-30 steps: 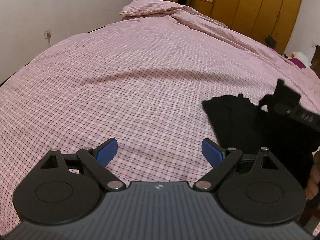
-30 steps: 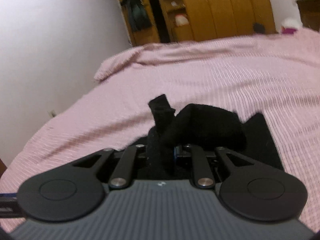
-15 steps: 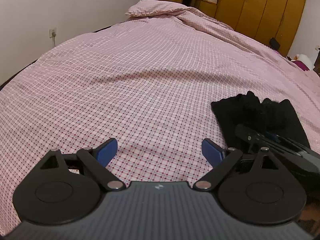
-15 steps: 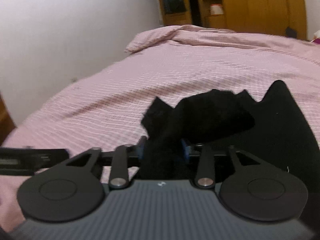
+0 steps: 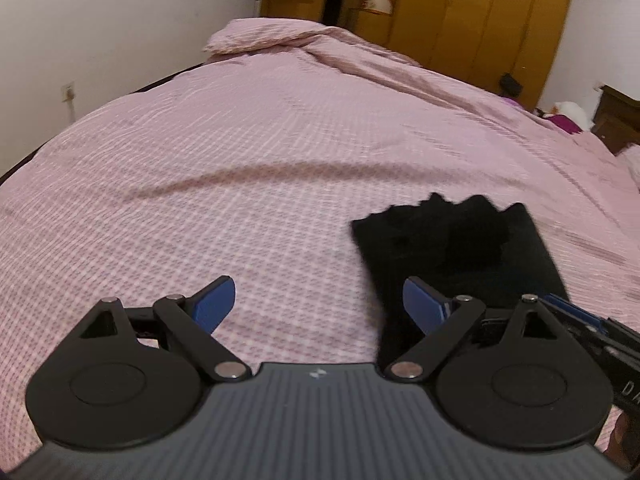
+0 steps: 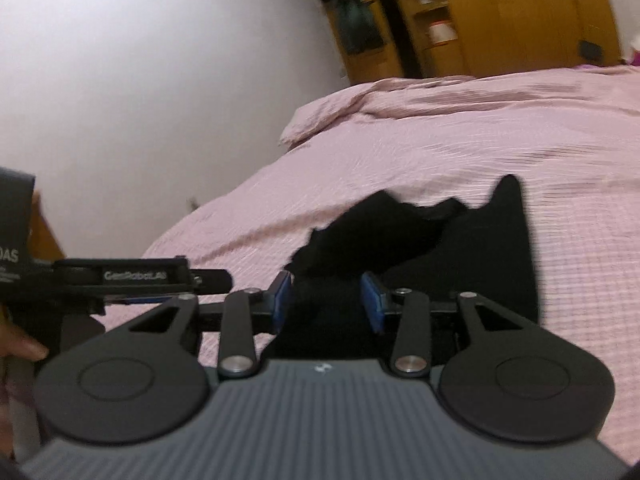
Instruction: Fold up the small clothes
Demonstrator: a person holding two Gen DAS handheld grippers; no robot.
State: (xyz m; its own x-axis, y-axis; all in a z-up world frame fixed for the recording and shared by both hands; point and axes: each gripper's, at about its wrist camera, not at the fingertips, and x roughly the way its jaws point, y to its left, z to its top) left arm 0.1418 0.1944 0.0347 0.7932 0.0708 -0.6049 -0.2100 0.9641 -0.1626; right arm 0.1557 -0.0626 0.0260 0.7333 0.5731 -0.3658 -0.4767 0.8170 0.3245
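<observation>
One black garment on the bedspread; left gripper jaws spread, right gripper jaws parted around it.

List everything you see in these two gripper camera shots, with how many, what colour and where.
black garment: one, black, lying on the bed to the right of the left hand-held gripper, near end between the right one's fingers.
bedcover: one, pink checked, spread over the whole bed.
pillow: one, pink checked, far end of the bed by the wall.
wardrobe: one, brown wood, behind the bed.
wall socket: one, pale, on the white wall at left.
left hand-held gripper: one, black with blue pads, open above the bedcover.
right hand-held gripper: one, black with blue pads, jaws part open around the garment.
</observation>
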